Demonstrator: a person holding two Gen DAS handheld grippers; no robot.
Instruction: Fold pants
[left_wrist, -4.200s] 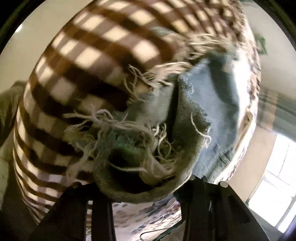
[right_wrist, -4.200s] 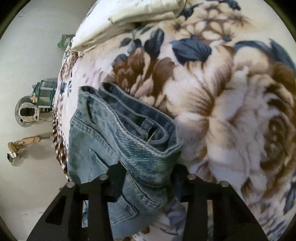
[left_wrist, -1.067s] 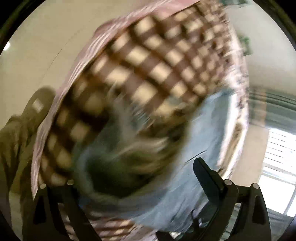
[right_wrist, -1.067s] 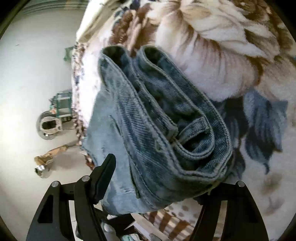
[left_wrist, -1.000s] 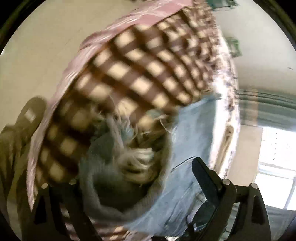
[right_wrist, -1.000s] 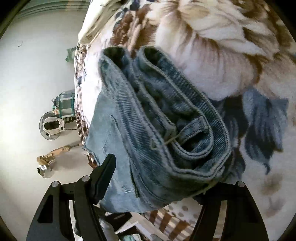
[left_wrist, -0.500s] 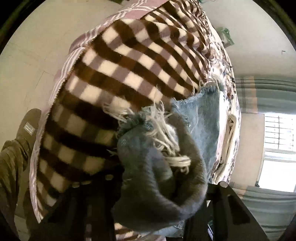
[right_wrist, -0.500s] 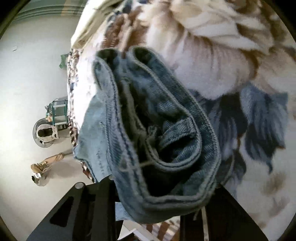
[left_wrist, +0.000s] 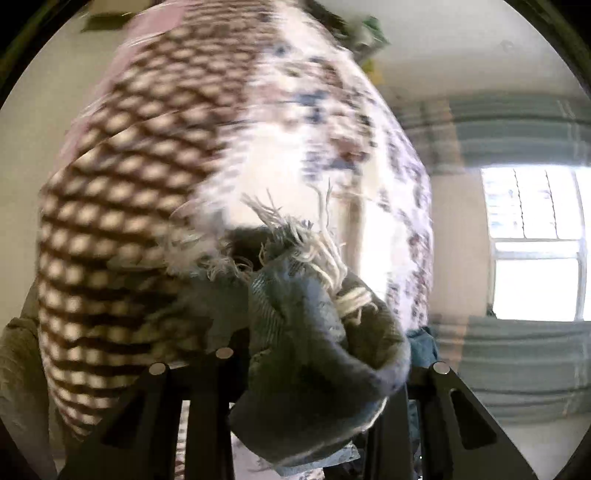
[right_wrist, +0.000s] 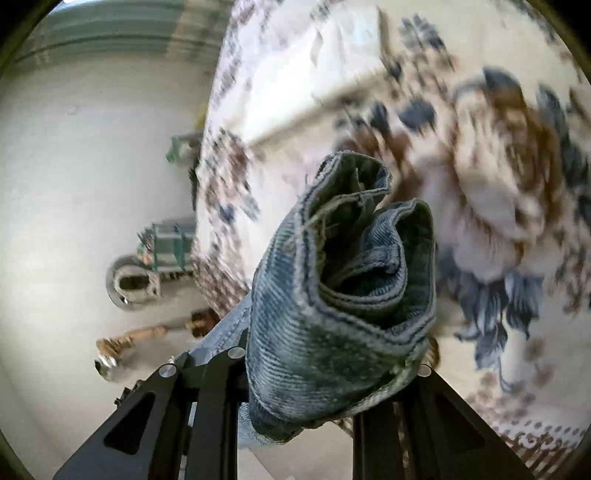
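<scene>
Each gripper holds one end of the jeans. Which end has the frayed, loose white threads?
The end in the left gripper: its torn hem trails white threads. The right gripper clamps the stitched, unfrayed waistband.

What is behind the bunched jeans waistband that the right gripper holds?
Behind the jeans waistband, clamped in the right gripper, lies a floral blanket, blurred by motion, with a pale folded cloth on it. The part of the blanket directly behind the denim is covered.
</scene>
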